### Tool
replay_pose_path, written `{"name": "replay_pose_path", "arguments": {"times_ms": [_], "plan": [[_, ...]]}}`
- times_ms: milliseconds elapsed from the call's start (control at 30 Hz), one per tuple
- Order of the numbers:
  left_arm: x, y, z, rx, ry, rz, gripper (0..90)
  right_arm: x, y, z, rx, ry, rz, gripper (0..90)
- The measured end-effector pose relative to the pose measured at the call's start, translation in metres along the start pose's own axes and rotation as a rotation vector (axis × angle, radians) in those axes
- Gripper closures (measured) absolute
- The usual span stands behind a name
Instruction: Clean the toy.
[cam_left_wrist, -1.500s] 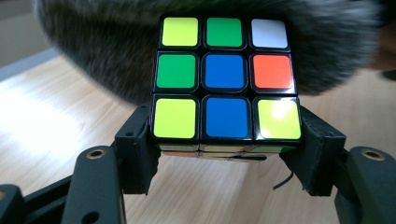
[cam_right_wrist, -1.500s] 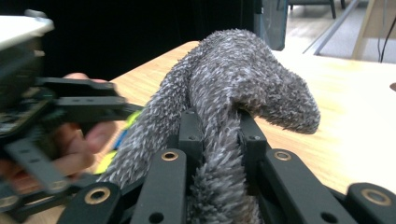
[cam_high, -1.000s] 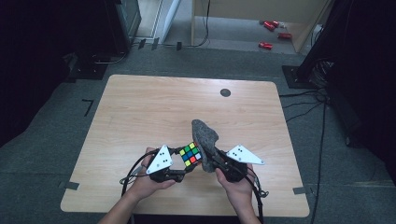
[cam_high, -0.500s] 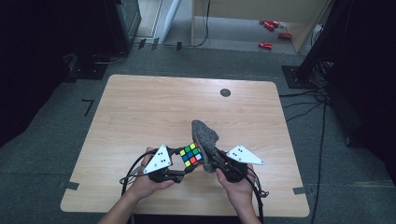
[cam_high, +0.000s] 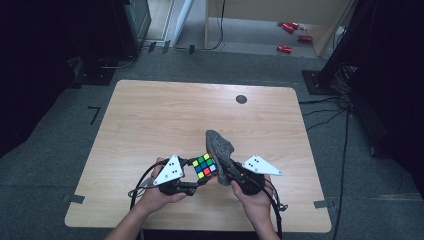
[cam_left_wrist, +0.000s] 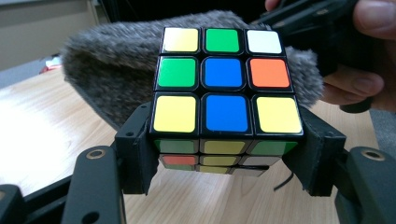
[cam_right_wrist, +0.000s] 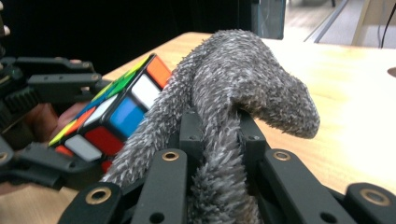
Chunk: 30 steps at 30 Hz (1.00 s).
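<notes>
Cube (cam_left_wrist: 226, 91) clamped in L hand-held gripper (cam_high: 192, 186), raised over near tabletop (cam_high: 150, 115) edge, stickers exposed. Cloth (cam_right_wrist: 233, 102) pinched in R hand-held gripper (cam_right_wrist: 219, 140), pressed against cube side, prob. for wiping.

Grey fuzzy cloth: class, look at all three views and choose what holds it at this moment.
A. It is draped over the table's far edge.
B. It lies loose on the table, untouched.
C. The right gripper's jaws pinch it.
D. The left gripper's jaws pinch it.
C: in the right gripper view the grey fuzzy cloth is squeezed between the right gripper jaws, while the left gripper clamps the puzzle cube.
</notes>
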<state>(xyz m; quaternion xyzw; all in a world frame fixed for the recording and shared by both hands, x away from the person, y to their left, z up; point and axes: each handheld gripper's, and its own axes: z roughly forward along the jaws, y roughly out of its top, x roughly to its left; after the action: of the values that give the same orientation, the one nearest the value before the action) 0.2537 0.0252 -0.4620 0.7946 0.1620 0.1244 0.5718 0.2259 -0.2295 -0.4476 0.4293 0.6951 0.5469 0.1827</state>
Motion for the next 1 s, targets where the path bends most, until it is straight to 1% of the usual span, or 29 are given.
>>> {"name": "replay_pose_path", "arguments": {"times_ms": [100, 133, 167, 200, 233, 267, 300, 333, 400, 433, 467, 500, 533, 633, 700, 733, 767, 800, 867, 900, 933, 1000], "plan": [[0.001, -0.001, 0.001, 0.011, 0.006, -0.004, 35.3, 0.001, 0.001, 0.0, 0.006, -0.001, -0.009, 78.2], [0.001, -0.001, 0.002, 0.024, 0.018, 0.0, 35.3, 0.003, 0.002, -0.001, 0.002, -0.004, -0.021, 78.2], [0.001, -0.001, 0.004, 0.041, 0.032, 0.007, 35.3, 0.005, 0.005, -0.003, -0.012, -0.008, -0.035, 78.1], [-0.001, -0.003, 0.007, 0.073, 0.049, 0.023, 35.4, 0.009, 0.009, -0.008, -0.049, -0.02, -0.052, 78.1], [-0.002, -0.003, 0.008, 0.087, 0.056, 0.03, 35.4, 0.012, 0.011, -0.011, -0.067, -0.029, -0.068, 78.1], [-0.003, -0.003, 0.01, 0.106, 0.062, 0.036, 35.4, 0.015, 0.013, -0.013, -0.077, -0.033, -0.085, 78.1], [-0.005, -0.003, 0.013, 0.13, 0.064, 0.038, 35.3, 0.019, 0.015, -0.014, -0.086, -0.036, -0.112, 78.0], [-0.006, -0.002, 0.015, 0.16, 0.064, 0.041, 35.4, 0.024, 0.016, -0.014, -0.084, -0.036, -0.145, 77.9], [-0.011, 0.0, 0.019, 0.198, 0.087, 0.064, 35.4, 0.034, 0.015, -0.01, -0.063, -0.041, -0.214, 77.8], [-0.011, 0.0, 0.019, 0.198, 0.087, 0.064, 35.3, 0.034, 0.015, -0.01, -0.063, -0.041, -0.214, 77.8], [-0.013, 0.003, 0.021, 0.221, 0.099, 0.069, 35.3, 0.039, 0.013, -0.007, -0.045, -0.046, -0.239, 77.8], [-0.015, 0.005, 0.022, 0.241, 0.118, 0.077, 35.3, 0.048, 0.007, -0.001, -0.012, -0.06, -0.296, 77.7], [-0.015, 0.006, 0.022, 0.252, 0.125, 0.079, 35.4, 0.051, 0.006, 0.001, -0.006, -0.058, -0.308, 77.7], [-0.014, 0.008, 0.021, 0.257, 0.131, 0.072, 35.4, 0.058, 0.003, 0.004, 0.005, -0.044, -0.354, 77.7], [-0.014, 0.007, 0.021, 0.264, 0.129, 0.077, 35.4, 0.059, 0.002, 0.007, 0.01, -0.052, -0.399, 77.7], [-0.014, 0.007, 0.021, 0.264, 0.125, 0.073, 35.4, 0.058, 0.002, 0.007, 0.015, -0.055, -0.401, 77.6], [-0.013, 0.006, 0.021, 0.266, 0.121, 0.07, 35.5, 0.055, 0.002, 0.008, 0.014, -0.062, -0.411, 77.6], [-0.013, 0.006, 0.022, 0.269, 0.12, 0.07, 35.4, 0.051, 0.001, 0.008, 0.01, -0.075, -0.41, 77.6], [-0.012, 0.005, 0.022, 0.273, 0.119, 0.065, 35.4, 0.043, 0.001, 0.008, 0.011, -0.101, -0.36, 77.7], [-0.012, 0.005, 0.022, 0.273, 0.119, 0.065, 35.4, 0.043, 0.001, 0.008, 0.011, -0.101, -0.36, 77.7], [-0.012, 0.005, 0.022, 0.272, 0.121, 0.063, 35.4, 0.04, 0.0, 0.006, 0.015, -0.111, -0.329, 77.7], [-0.012, 0.006, 0.022, 0.269, 0.123, 0.059, 35.4, 0.043, 0.0, 0.006, 0.014, -0.108, -0.344, 77.7]]}}
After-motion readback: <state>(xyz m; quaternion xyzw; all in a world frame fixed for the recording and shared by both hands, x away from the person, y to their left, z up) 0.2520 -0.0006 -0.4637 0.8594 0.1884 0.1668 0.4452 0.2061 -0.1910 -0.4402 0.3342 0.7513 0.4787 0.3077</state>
